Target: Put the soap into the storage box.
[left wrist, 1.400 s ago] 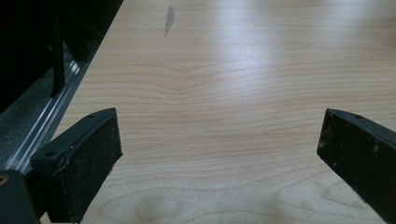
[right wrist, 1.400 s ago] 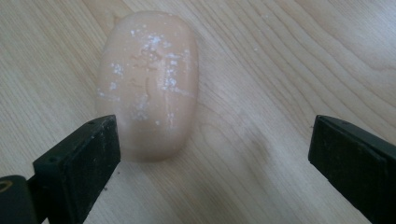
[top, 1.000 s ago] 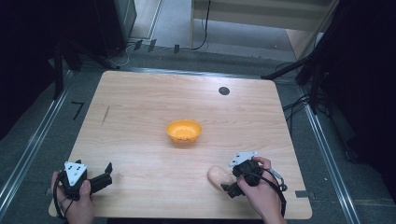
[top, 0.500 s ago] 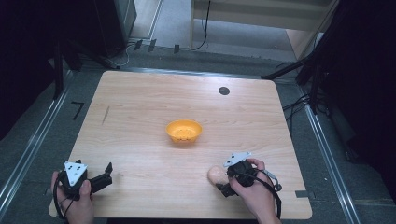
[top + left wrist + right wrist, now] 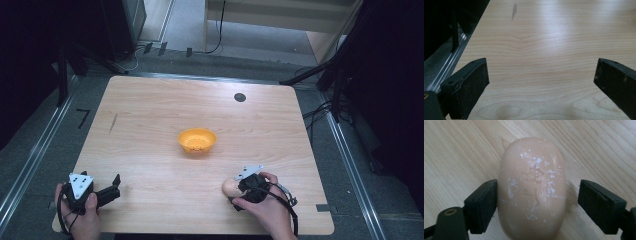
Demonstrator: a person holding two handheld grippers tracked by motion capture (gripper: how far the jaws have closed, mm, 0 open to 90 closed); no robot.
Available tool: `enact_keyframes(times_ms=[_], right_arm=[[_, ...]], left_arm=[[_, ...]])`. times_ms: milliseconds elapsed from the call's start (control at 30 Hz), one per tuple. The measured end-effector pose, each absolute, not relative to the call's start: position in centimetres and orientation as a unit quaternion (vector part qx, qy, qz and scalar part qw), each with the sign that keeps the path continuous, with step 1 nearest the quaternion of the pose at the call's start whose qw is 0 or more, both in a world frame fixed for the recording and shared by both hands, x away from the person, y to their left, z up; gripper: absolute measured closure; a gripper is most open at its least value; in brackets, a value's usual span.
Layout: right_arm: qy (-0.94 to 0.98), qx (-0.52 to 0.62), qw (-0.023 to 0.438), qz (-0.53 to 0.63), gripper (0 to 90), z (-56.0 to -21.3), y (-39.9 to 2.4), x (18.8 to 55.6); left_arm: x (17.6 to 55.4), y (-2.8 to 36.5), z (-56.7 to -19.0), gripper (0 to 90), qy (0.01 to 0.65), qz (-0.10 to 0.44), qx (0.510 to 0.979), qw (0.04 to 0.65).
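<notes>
Both right gripper (image 5: 537,202) fingers (image 5: 482,206) have been closing around soap (image 5: 532,187).

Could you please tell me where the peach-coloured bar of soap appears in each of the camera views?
High view: the soap lies near the table's front edge, lower right of centre, at the right gripper.
Right gripper view: soap in the centre, between the jaws; the left jaw touches it, a gap remains at the right one.
Left gripper view: bare tabletop.
Shared landmark: the wooden table.

The bar of soap (image 5: 532,187) bears an embossed mark, too worn to read; no other text is legible.
</notes>
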State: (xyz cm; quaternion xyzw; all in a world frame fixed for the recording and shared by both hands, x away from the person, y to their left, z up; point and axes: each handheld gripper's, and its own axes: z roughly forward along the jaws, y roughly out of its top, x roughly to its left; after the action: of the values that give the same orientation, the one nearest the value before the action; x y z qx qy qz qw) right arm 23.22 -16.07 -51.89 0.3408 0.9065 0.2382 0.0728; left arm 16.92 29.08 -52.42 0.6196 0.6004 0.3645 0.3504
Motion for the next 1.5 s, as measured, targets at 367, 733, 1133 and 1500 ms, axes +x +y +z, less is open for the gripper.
enact_keyframes(times_ms=[367,733,1133,1500], right_arm=[[0.91,0.334,0.056,0.24,33.4,-51.8,-16.3,23.4],[0.924,0.303,0.053,0.228,33.7,-51.5,-16.5,23.8],[0.93,0.281,0.051,0.233,33.8,-50.6,-16.8,24.3],[0.933,0.27,0.044,0.235,33.8,-49.6,-16.9,25.1]], left_arm=[[16.9,29.1,-52.4,0.1,0.601,0.365,0.619,0.35],[16.9,29.1,-52.4,0.1,0.601,0.363,0.619,0.352],[16.9,29.2,-52.4,0.1,0.601,0.363,0.62,0.352],[16.9,29.2,-52.4,0.1,0.6,0.363,0.62,0.353]])
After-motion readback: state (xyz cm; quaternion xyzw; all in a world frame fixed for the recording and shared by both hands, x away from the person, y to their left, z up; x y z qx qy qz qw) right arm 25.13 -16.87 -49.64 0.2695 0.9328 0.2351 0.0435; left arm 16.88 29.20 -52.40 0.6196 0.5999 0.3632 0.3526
